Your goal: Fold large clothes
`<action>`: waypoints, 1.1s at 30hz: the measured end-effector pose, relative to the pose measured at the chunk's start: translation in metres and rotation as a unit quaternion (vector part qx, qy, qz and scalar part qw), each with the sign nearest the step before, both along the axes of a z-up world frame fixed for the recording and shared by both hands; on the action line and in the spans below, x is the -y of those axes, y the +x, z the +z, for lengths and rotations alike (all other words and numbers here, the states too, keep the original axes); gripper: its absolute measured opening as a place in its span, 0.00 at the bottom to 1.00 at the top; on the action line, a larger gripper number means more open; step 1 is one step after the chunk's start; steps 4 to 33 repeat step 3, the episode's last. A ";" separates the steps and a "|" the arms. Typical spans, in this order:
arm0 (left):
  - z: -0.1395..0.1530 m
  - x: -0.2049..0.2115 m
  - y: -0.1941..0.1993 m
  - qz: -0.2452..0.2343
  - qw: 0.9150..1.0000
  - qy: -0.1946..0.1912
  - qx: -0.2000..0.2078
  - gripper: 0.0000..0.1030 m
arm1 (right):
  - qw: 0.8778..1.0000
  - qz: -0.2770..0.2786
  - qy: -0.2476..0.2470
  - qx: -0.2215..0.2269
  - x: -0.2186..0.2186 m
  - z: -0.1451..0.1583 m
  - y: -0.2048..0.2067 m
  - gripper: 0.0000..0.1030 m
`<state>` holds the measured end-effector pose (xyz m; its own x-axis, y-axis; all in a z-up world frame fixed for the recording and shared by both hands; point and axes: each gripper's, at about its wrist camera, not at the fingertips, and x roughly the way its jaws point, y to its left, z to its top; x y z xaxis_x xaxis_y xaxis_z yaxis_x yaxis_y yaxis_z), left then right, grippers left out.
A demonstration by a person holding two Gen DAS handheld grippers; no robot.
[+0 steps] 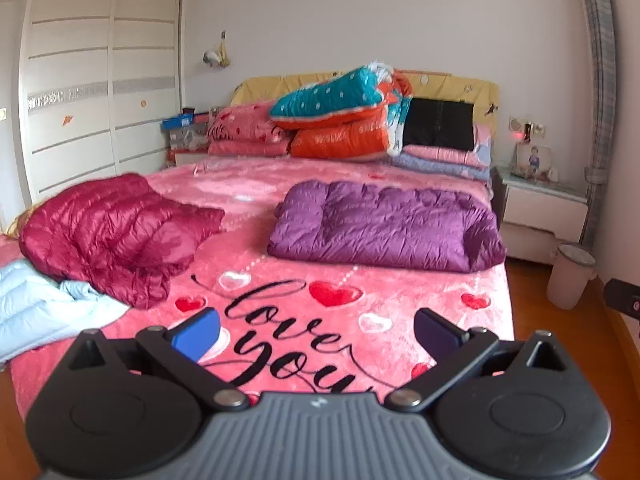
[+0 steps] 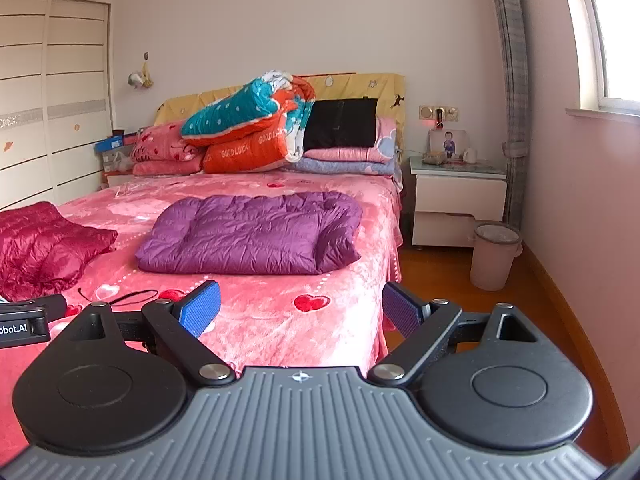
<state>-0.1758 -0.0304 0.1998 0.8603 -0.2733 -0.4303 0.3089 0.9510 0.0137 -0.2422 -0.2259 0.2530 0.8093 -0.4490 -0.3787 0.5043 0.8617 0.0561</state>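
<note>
A purple down jacket lies folded into a flat rectangle on the pink bed, right of middle; it also shows in the right wrist view. A crimson down jacket lies crumpled at the bed's left side and shows in the right wrist view. A light blue jacket lies at the near left corner. My left gripper is open and empty above the bed's foot. My right gripper is open and empty near the bed's right foot corner.
The pink "love you" blanket covers the bed. Folded quilts are stacked at the headboard. A white nightstand and a waste bin stand right of the bed on the wooden floor. A white wardrobe stands at left.
</note>
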 end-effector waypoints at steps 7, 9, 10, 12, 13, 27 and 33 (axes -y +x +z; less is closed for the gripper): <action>-0.013 0.000 0.015 0.004 1.000 0.005 -0.021 0.99 | 1.000 0.004 0.000 -0.007 0.003 -0.008 0.008 1.00; -0.013 0.000 0.015 0.004 1.000 0.005 -0.021 0.99 | 1.000 0.004 0.000 -0.007 0.003 -0.008 0.008 1.00; -0.013 0.000 0.015 0.004 1.000 0.005 -0.021 0.99 | 1.000 0.004 0.000 -0.007 0.003 -0.008 0.008 1.00; -0.013 0.000 0.015 0.004 1.000 0.005 -0.021 0.99 | 1.000 0.004 0.000 -0.007 0.003 -0.008 0.008 1.00; -0.013 0.000 0.015 0.004 1.000 0.005 -0.021 0.99 | 1.000 0.004 0.000 -0.007 0.003 -0.008 0.008 1.00; -0.013 0.000 0.015 0.004 1.000 0.005 -0.021 0.99 | 1.000 0.004 0.000 -0.007 0.003 -0.008 0.008 1.00; -0.013 0.000 0.015 0.004 1.000 0.005 -0.021 0.99 | 1.000 0.004 0.000 -0.007 0.003 -0.008 0.008 1.00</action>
